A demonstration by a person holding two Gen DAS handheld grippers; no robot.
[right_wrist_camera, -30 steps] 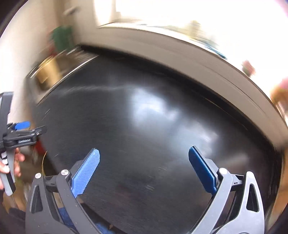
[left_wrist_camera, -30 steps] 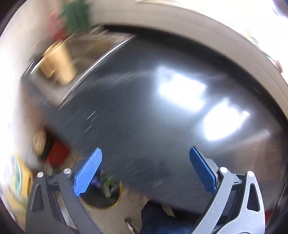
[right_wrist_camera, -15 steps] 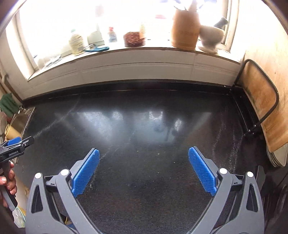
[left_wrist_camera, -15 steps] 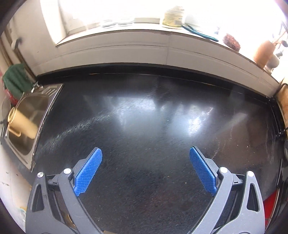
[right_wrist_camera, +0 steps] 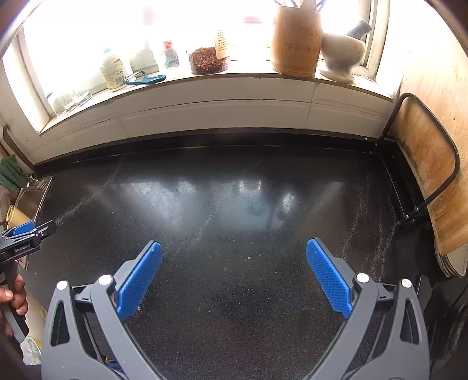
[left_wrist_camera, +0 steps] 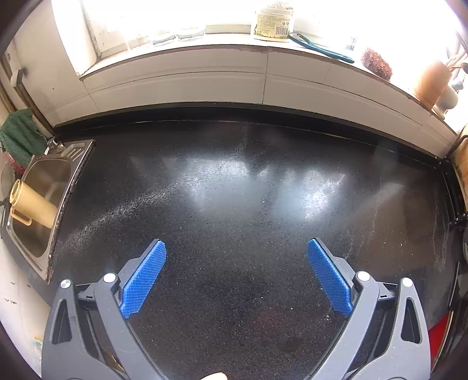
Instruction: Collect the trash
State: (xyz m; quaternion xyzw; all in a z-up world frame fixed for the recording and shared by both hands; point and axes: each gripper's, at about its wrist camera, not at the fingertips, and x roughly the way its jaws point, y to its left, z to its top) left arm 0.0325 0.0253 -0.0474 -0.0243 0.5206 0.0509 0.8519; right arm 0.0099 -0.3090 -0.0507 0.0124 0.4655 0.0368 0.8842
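Note:
My left gripper (left_wrist_camera: pixel 236 254) hangs open over a black speckled countertop (left_wrist_camera: pixel 234 187), with nothing between its blue pads (left_wrist_camera: pixel 143 277). My right gripper (right_wrist_camera: pixel 234 254) is open too, above the same countertop (right_wrist_camera: pixel 234 204), and its blue pads (right_wrist_camera: pixel 329 277) hold nothing. The left gripper (right_wrist_camera: pixel 22 233) also shows at the left edge of the right wrist view, held by a hand (right_wrist_camera: pixel 13 298). I see no trash on the counter, only fine crumbs and streaks.
A steel sink (left_wrist_camera: pixel 44 187) with a tan cup (left_wrist_camera: pixel 32 204) lies at the left. The windowsill carries a jar (left_wrist_camera: pixel 273 20), a blue tool (right_wrist_camera: pixel 144 79), a wooden holder (right_wrist_camera: pixel 295 41) and a mortar (right_wrist_camera: pixel 342 55). Cutting boards (right_wrist_camera: pixel 430 178) lean in a rack at the right.
Both cameras swung from a blurred sideways sweep to a steady view facing the window and counter. Both grippers stayed open throughout.

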